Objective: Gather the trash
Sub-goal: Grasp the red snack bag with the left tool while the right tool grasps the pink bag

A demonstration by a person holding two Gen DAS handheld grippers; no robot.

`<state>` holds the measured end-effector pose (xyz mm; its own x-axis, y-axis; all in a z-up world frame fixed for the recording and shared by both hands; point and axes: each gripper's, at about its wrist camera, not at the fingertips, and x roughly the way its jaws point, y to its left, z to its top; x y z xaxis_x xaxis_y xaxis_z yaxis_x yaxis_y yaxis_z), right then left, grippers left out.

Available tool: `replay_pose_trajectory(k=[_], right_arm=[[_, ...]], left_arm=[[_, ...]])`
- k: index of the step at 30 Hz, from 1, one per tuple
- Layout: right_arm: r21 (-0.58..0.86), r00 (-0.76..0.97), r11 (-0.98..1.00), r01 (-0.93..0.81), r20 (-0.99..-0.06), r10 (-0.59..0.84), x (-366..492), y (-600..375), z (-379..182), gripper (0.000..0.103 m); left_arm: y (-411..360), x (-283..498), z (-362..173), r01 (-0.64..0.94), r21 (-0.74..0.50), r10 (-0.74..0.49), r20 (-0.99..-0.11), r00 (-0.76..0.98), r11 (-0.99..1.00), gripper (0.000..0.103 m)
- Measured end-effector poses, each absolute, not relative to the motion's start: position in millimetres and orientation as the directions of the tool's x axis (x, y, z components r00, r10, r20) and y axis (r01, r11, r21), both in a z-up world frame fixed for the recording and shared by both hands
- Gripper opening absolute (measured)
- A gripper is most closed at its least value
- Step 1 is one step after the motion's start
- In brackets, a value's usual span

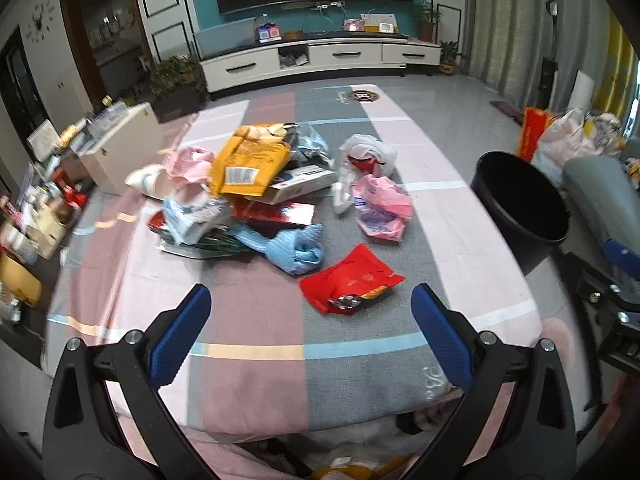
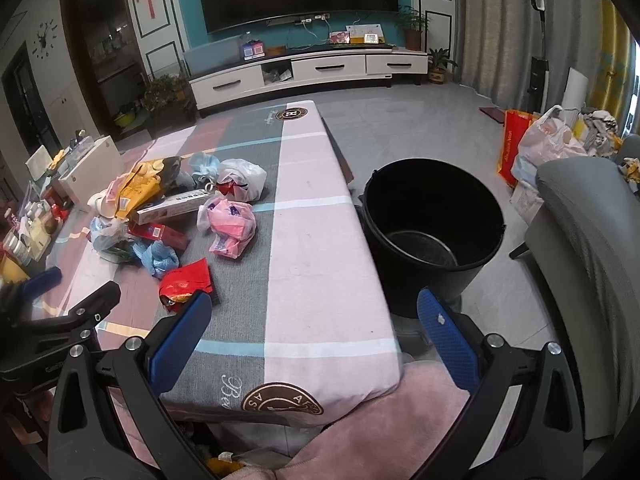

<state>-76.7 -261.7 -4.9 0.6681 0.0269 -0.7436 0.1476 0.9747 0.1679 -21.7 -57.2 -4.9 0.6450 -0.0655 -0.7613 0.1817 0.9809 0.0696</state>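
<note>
On the cloth-covered desk, just ahead of the left tongs and a little to their right, lies the nearest piece of trash: a red plastic bag, crumpled flat, with shiny wrappers spilling from its near mouth. Its long axis runs slantwise, from near-left to far-right, so the tongs would meet it roughly across its width. Both pairs stand wide open and hold nothing. The right tongs hang over the desk's right edge, with the red bag at their left finger and the black bucket close ahead on the floor to the right; I judge the left nearer the trash, the right nearer the bucket. Beyond the red bag sit a soft blue wad, a pink printed bag, a knotted white bag, and a heap of stiff yellow packaging, a flat carton and glossy sheets. The bucket is round, smooth-walled and appears empty.
</note>
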Motion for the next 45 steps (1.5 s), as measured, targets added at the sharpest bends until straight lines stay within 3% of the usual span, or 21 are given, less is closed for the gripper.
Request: replay_pose_trajectory(k=[16,22,24,26,30,32,35,38,39,45], right_arm=[[0.349,0.602,0.937,0.029,-0.754,0.263,-21.9,-260.6,-76.6,0.100],[0.417,0.586,0.909,-0.009,-0.734,0.342,12.5,-257.0,-85.2,0.100],[0.430,0.585,0.903,-0.020,-0.728,0.359,30.7,-254.2,-86.4,0.100],[0.451,0.576,0.892,-0.029,-0.722,0.383,49.8,-250.1,-89.7,0.100],[0.467,0.557,0.883,-0.042,-0.723,0.409,79.6,-239.0,-97.7,0.100],[0.455,0.555,0.889,-0.057,-0.725,0.407,89.0,-231.5,-100.5,0.100],[0.452,0.534,0.888,-0.091,-0.730,0.426,96.3,-221.6,-106.7,0.086],[0.462,0.520,0.880,-0.115,-0.727,0.449,95.6,-219.0,-112.3,0.054],[0.466,0.509,0.878,-0.111,-0.732,0.453,94.8,-219.4,-115.1,0.035],[0.450,0.557,0.884,-0.124,-0.706,0.438,70.4,-230.5,-102.8,0.026]], left_arm=[[-24.4,12.1,-89.6,0.233,-0.278,-0.359,-0.798,0.484,0.932,0.100],[-54.3,24.5,-96.6,0.347,-0.150,-0.329,-0.773,0.542,0.926,0.099],[-65.6,30.5,-99.0,0.381,-0.081,-0.298,-0.778,0.553,0.921,0.092],[-72.7,37.1,-103.4,0.407,-0.059,-0.295,-0.784,0.546,0.911,0.079],[-81.0,46.3,-114.5,0.417,-0.017,-0.261,-0.803,0.536,0.909,0.067],[-81.4,46.0,-113.9,0.424,-0.021,-0.268,-0.802,0.534,0.906,0.048],[-78.2,45.6,-112.6,0.430,-0.036,-0.284,-0.799,0.530,0.902,0.043],[-74.2,45.2,-112.7,0.427,-0.065,-0.304,-0.798,0.520,0.902,0.033],[-72.8,45.0,-112.7,0.427,-0.079,-0.315,-0.797,0.515,0.901,0.033],[-69.4,36.3,-104.6,0.434,-0.130,-0.363,-0.778,0.512,0.891,0.029]])
